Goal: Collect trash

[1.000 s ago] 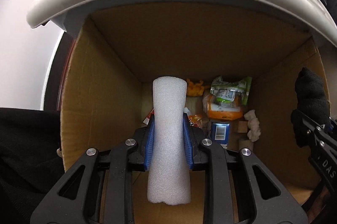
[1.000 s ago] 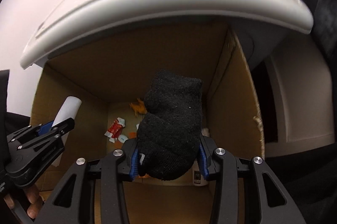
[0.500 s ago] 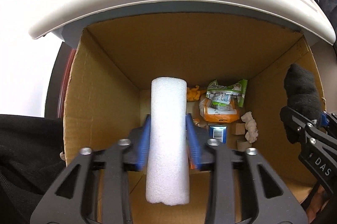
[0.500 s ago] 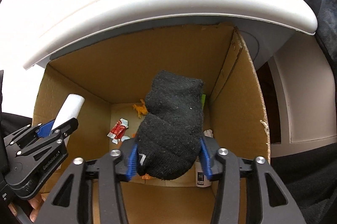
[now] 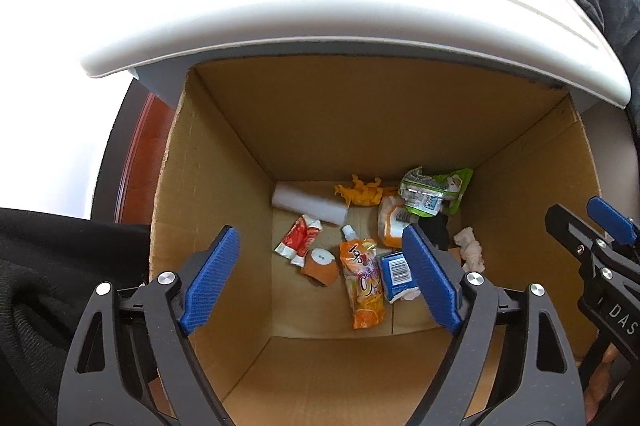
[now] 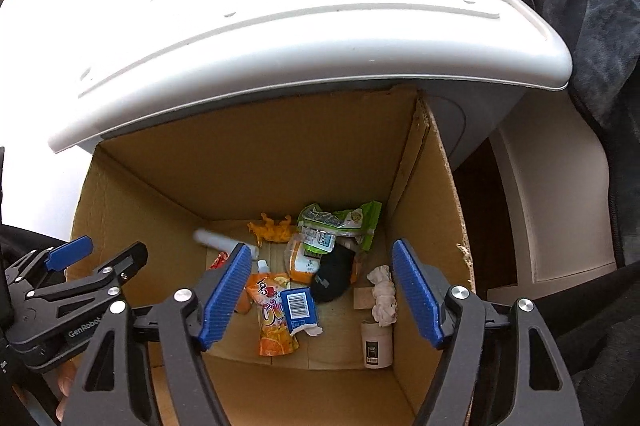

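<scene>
While both pairs of tongs hang over the open cardboard box [image 5: 224, 186], the drop is what's happening here: the left tongs [image 5: 320, 278] are spreading apart with nothing between the blue pads, and the right tongs [image 6: 320, 290] are spreading too, equally bare. Down on the box floor, the white foam roll [image 5: 310, 204] lies on its side at the upper left of the pile, hard by the back wall. Over in the right wrist view, the black sock [image 6: 334, 276] sits in the middle of the heap, tucked under the green wrapper [image 6: 340, 220] and beside the blue carton [image 6: 298, 306]. Around them: an orange drink pouch [image 5: 364, 286], a red-and-white wrapper [image 5: 298, 240], a crumpled white tissue [image 6: 384, 292] and a small paper cup [image 6: 376, 346] near the right wall. A white plastic lid [image 6: 300, 38] looms across the top of both views, overhanging the back of the box.

So this looks like the release step, with both pieces already in. I'd say the next move calls for lifting both tongs straight up clear of the box walls, keeping under that overhanging lid, then swinging away to hunt for more rubbish. None of that is in sight from either camera, so where to go next I can't tell.
</scene>
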The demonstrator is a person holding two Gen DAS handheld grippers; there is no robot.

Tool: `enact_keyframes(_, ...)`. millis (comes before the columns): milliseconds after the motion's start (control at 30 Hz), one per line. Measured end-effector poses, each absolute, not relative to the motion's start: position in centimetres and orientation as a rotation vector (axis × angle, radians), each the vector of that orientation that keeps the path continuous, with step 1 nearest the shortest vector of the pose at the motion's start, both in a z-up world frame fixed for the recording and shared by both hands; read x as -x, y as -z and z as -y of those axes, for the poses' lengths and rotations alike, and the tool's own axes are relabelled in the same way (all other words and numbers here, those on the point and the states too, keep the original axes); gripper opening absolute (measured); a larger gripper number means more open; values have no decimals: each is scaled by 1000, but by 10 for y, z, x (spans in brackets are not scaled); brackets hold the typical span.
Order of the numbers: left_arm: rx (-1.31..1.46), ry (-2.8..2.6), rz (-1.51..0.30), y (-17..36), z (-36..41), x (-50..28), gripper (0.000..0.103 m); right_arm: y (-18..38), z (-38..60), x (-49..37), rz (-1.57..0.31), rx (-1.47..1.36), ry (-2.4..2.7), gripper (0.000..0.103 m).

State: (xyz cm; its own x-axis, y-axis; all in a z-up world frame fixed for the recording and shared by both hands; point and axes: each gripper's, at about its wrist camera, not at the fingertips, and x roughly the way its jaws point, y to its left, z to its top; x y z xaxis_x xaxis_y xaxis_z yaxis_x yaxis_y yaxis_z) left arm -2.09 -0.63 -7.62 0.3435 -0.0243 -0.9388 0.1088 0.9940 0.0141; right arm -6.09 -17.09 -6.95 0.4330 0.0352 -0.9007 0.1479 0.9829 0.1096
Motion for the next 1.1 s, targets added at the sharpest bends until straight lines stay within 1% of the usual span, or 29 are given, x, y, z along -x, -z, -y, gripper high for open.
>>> enact_keyframes(100, -65, 91, -1208, 75, 6, 22, 82, 65, 169, 61, -1112, -183, 80, 83)
enact_keyframes(200, -59, 96, -1188, 71, 5, 23, 82, 59, 170, 64, -1087, -177, 103, 98)
enact_keyframes(467, -99, 115, -1095, 52, 12, 31, 82, 48, 173, 68, -1049, -183, 127, 98)
enact_keyframes(667, -52, 158, -1062, 37, 8, 34, 82, 39, 172, 69, -1020, -159, 136, 98)
enact_keyframes(833, -17, 157, -1045, 28, 2, 35, 82, 36, 173, 71, -1011, -152, 147, 98)
enact_keyframes(1100, 5, 110, -1056, 29, -6, 32, 82, 33, 172, 73, -1004, -142, 150, 98)
